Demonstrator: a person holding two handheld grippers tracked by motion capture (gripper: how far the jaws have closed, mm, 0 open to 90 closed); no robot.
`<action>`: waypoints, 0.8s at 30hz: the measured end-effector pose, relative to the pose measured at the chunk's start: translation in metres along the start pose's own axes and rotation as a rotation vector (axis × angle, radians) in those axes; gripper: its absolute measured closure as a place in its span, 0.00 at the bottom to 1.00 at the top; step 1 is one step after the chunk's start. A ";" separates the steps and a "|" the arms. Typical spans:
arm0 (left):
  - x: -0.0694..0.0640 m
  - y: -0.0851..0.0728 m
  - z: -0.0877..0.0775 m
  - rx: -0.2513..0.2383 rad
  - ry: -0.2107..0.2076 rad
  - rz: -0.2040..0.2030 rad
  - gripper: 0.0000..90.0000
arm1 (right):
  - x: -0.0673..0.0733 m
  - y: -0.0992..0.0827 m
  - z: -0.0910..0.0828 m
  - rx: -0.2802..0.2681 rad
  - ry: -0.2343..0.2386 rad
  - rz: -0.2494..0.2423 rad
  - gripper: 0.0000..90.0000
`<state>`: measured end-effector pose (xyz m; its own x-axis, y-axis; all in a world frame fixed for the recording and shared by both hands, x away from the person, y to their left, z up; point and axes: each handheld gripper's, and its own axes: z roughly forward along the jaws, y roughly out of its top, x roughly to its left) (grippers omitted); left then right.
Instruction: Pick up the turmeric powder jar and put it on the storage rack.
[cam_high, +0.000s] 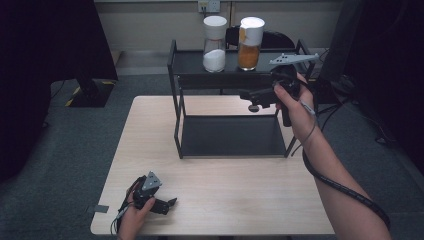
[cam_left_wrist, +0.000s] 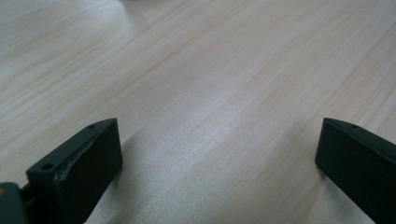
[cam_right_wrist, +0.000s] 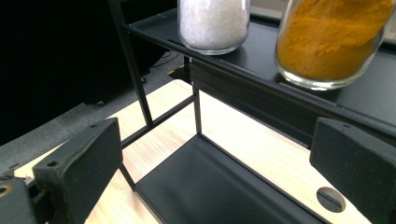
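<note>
Two glass jars stand on the top shelf of a black two-tier rack (cam_high: 178, 75): one with white grains (cam_high: 214, 44) (cam_right_wrist: 213, 22) on the left and one with orange powder (cam_high: 249, 43) (cam_right_wrist: 329, 39) on the right. My right gripper (cam_high: 248, 96) (cam_right_wrist: 210, 172) is held in the air in front of the rack's upper shelf, just below the jars, open with nothing between its jaws. My left gripper (cam_high: 169, 205) (cam_left_wrist: 217, 158) rests low over the table's front left corner, open over bare wood.
The rack's lower shelf (cam_high: 231, 136) (cam_right_wrist: 210, 186) is bare. The light wooden table (cam_high: 220, 195) has a round cable hole (cam_high: 253, 108) (cam_right_wrist: 331, 199) near its back. A monitor stand (cam_high: 90, 90) is on the floor at the left.
</note>
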<state>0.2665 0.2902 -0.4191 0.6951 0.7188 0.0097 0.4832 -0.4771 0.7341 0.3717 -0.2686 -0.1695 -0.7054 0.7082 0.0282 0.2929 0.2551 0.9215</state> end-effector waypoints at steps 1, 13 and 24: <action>0.000 0.000 0.000 0.000 0.000 0.000 0.00 | 0.000 -0.002 0.000 -0.001 0.007 -0.002 0.01; 0.000 0.000 0.000 0.000 0.000 0.000 0.00 | 0.003 -0.015 0.002 0.000 0.026 -0.008 0.02; 0.000 0.000 0.000 0.002 -0.001 0.000 0.00 | 0.006 -0.030 0.004 0.000 0.056 -0.010 0.02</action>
<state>0.2667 0.2902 -0.4188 0.6955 0.7185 0.0093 0.4844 -0.4784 0.7324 0.3610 -0.2689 -0.1984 -0.7431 0.6680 0.0402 0.2853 0.2619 0.9220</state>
